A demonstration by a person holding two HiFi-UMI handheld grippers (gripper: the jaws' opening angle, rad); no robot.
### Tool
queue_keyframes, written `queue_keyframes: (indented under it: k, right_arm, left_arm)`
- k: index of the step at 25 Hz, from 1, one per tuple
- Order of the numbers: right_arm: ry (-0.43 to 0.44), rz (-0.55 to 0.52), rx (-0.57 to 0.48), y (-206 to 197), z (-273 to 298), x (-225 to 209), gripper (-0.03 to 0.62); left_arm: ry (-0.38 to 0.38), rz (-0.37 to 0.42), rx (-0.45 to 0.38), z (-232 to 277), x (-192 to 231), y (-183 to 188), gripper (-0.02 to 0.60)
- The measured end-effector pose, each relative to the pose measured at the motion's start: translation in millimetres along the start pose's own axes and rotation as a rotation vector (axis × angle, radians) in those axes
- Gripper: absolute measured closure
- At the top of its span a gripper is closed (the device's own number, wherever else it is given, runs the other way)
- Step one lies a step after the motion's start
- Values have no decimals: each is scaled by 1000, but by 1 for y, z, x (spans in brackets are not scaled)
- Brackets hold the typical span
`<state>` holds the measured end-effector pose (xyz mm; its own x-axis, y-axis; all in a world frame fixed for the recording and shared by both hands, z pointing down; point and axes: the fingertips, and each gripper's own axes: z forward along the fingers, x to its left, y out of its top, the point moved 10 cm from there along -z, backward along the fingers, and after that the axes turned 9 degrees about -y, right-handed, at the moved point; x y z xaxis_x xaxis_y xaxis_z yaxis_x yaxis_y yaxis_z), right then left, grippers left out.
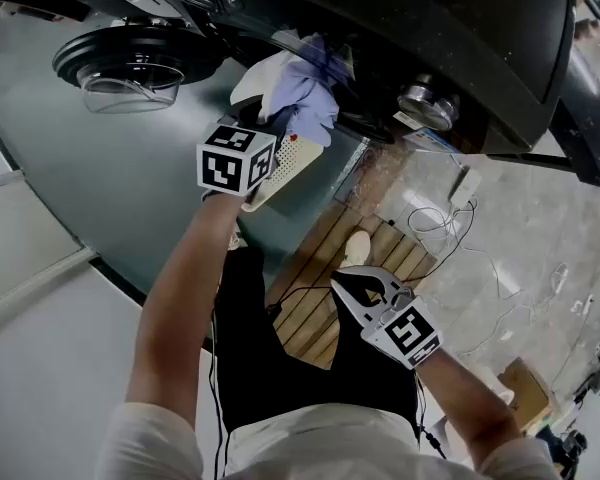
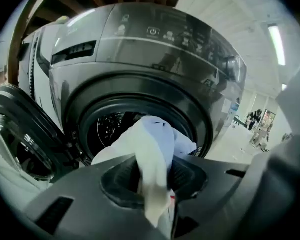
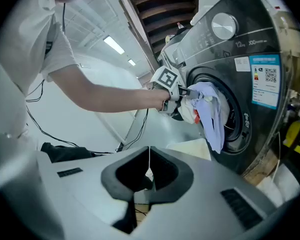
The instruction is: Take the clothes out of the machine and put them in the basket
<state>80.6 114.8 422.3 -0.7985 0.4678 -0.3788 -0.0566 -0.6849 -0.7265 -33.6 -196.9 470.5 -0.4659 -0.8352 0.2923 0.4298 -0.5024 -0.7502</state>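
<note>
My left gripper (image 1: 278, 133) is shut on a bundle of white and lavender clothes (image 1: 302, 96) in front of the dark washing machine's drum opening (image 2: 115, 126). In the left gripper view the cloth (image 2: 155, 141) runs between the jaws of the left gripper (image 2: 152, 179) and hangs from the drum mouth. The right gripper view shows the left gripper (image 3: 184, 91) holding the clothes (image 3: 210, 109) clear of the opening. A cream perforated basket (image 1: 292, 160) sits just below them. My right gripper (image 1: 348, 284) hangs lower and nearer to me, its jaws together on nothing (image 3: 149, 166).
The machine's round door (image 1: 130, 63) stands open to the left (image 2: 20, 134). A wooden pallet (image 1: 320, 303) and loose white cables (image 1: 440, 218) lie on the floor below. A dark cloth (image 3: 65, 151) lies on the floor. A person (image 2: 253, 119) stands far off.
</note>
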Motion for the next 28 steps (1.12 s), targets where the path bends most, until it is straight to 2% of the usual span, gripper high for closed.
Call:
queue_keyframes:
  k: [7, 13, 21, 28]
  right_arm:
    - [42, -36, 21, -8, 4, -4, 591]
    - [70, -80, 32, -3, 14, -10, 591]
    - [137, -153, 51, 2, 40, -9, 591]
    - [159, -195, 87, 4, 63, -3, 591]
  left_arm:
    - [19, -6, -115, -58, -21, 2, 477]
    - [42, 8, -172, -101, -34, -3, 476]
    - [104, -20, -207, -152, -31, -38, 476]
    - [177, -50, -214, -183, -20, -80, 476]
